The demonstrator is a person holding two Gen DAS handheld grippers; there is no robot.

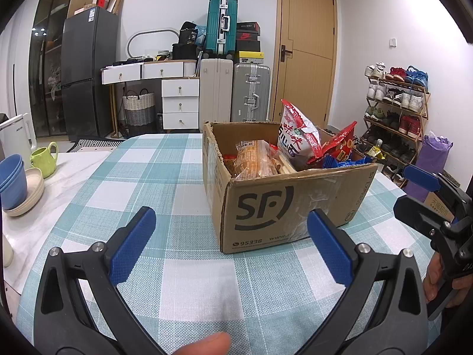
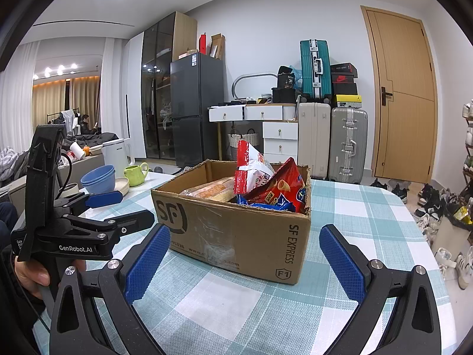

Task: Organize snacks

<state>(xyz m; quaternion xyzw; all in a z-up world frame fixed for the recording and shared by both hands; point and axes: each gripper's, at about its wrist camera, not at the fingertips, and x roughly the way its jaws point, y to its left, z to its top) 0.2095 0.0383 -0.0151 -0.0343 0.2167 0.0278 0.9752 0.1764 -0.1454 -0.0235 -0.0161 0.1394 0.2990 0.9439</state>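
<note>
left of the left tool (image 1: 230,248), blue bowls (image 1: 11,182) on a plate and a green mug (image 1: 44,158) sit on the counter (image 1: 177,281). both tools gape wide and hold nothing. ahead of them stands the cardboard box (image 2: 236,230) of snack bags (image 2: 272,188); the right tool (image 2: 245,259) is just short of it. checked cloth covers the counter. beyond: fridge (image 1: 88,71), suitcases (image 1: 249,93), door (image 1: 307,47).
</note>
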